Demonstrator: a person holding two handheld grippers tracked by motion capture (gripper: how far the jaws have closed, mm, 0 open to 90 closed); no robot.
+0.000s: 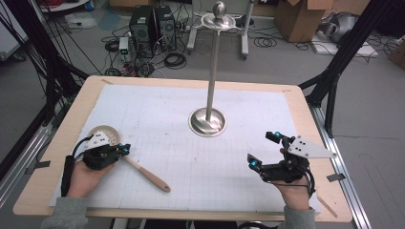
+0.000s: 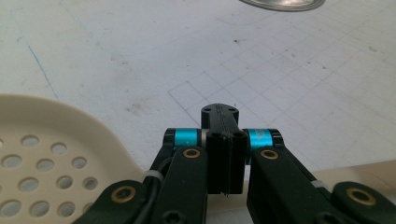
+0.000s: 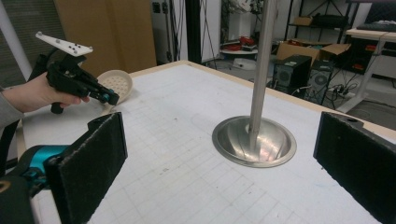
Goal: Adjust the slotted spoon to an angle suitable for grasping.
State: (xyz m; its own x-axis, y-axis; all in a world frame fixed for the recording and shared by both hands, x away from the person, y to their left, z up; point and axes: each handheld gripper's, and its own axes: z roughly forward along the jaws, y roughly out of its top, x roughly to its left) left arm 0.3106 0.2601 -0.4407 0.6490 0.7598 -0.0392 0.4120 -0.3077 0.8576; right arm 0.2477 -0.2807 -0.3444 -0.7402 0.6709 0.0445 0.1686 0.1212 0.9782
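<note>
Hands come in at the near edge of the worktop (image 1: 292, 102), and we see each one holding a pair of tongs. At about seven o'clock, the left tongs (image 1: 125, 149) have their jaws pressed together with nothing between them, as the left gripper view confirms. They sit just above the wooden handle of a slotted spoon (image 1: 147, 174), whose cream perforated bowl lies tucked under the tool's grey plate; whether they touch the handle we cannot tell. At about five o'clock, the right tongs (image 1: 263, 149) stand wide apart and empty, well away from the spoon. Farther off, near the middle of the white gridded sheet (image 1: 157, 114), we see a metal stand (image 1: 208, 120): a round dish base with a tall upright pole.
</note>
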